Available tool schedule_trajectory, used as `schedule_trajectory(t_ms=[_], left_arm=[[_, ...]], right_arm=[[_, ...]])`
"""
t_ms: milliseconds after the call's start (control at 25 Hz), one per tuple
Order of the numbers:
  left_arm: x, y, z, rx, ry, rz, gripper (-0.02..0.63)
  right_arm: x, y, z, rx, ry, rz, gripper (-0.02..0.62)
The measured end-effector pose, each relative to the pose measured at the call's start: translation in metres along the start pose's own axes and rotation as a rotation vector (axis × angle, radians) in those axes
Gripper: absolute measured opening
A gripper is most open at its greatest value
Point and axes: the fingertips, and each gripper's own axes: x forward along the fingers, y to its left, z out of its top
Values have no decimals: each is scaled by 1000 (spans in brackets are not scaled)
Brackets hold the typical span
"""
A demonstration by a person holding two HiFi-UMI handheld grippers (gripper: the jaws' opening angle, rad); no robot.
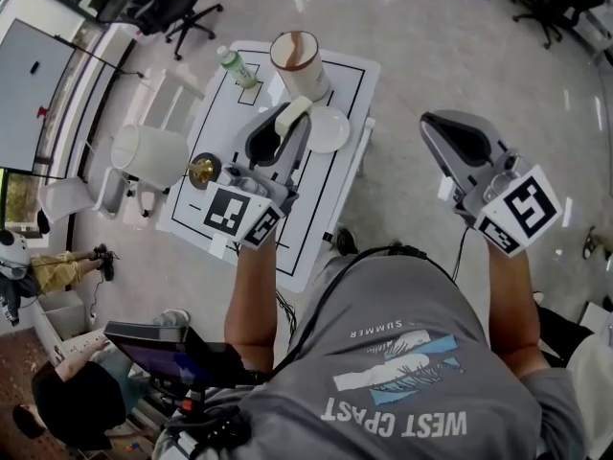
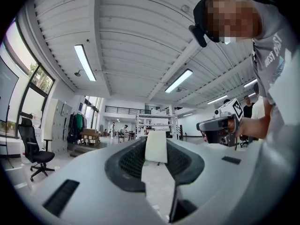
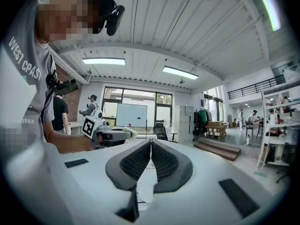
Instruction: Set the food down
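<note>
grey T-shirt (image 1: 383, 295) | big print: "WEST COAST", seemingly | small print: "SUMMER" | both upside down, head view

Plate (image 1: 332, 130) partly hidden by left tool (image 1: 291, 123), whiteboard (image 1: 34, 94) — cut at edge

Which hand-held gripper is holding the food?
The left hand-held gripper: a pale piece of food is clamped between its jaws. The right hand-held gripper has its jaws shut together with nothing in them.

Grey printed T-shirt (image 1: 402, 353); grey left gripper (image 1: 284, 127) and right gripper (image 1: 448, 130), black-and-white marker cubes (image 1: 238, 214)
</note>
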Motion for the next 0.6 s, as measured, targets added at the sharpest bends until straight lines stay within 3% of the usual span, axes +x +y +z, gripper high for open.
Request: schedule_trajectory(t_ms=[600], left_arm=[[46,63,-115,-184,163,-25,107]], right_arm=[[4,-24,-13,37,56,-120,8]])
